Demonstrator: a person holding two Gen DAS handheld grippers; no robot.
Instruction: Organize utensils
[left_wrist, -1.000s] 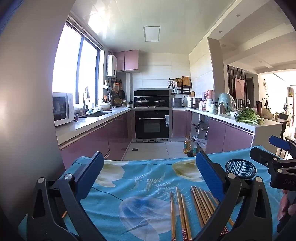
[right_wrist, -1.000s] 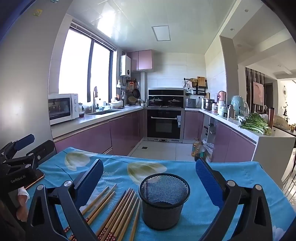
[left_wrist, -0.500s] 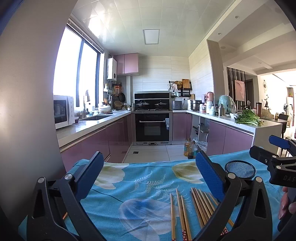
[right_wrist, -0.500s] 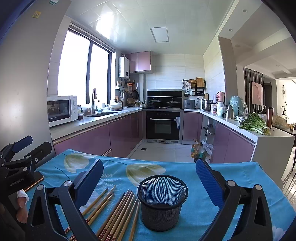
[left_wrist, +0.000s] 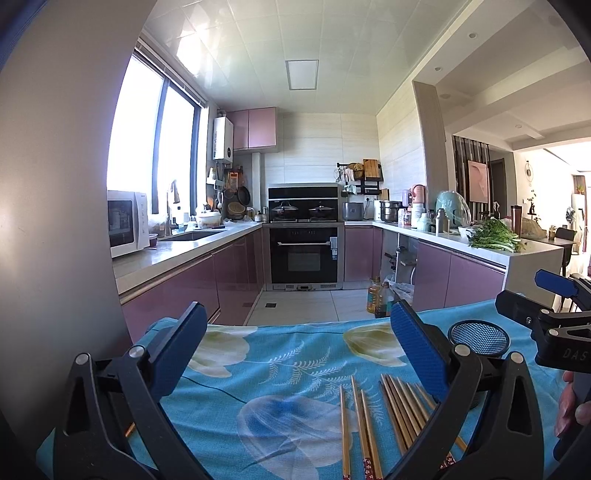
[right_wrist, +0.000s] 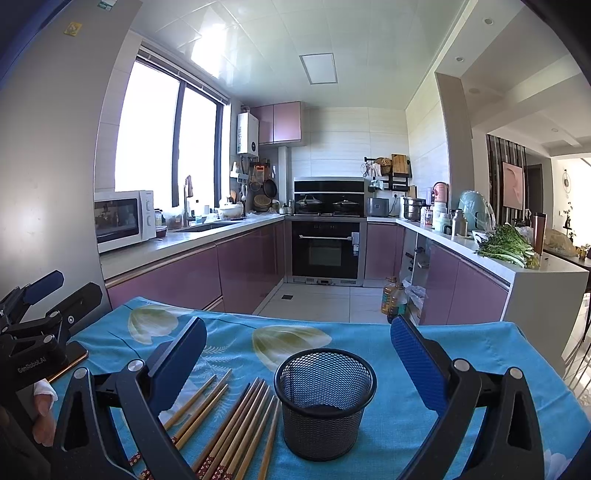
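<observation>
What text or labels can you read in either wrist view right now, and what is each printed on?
"GenRobot.AI": on the black body of the left tongs, seen in the right wrist view.
"DAS", cut off by the frame edge: on the black body of the right tongs, seen in the left wrist view.
Yellow and green stickers on the grey panel: too small to read.
Oven, microwave and water heater markings: too blurred to read.

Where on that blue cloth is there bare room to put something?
Right of the mesh cup, toward the cloth's right edge, and the far flowered strip behind it. Crowded left of the cup, where chopsticks lie fanned.
</observation>
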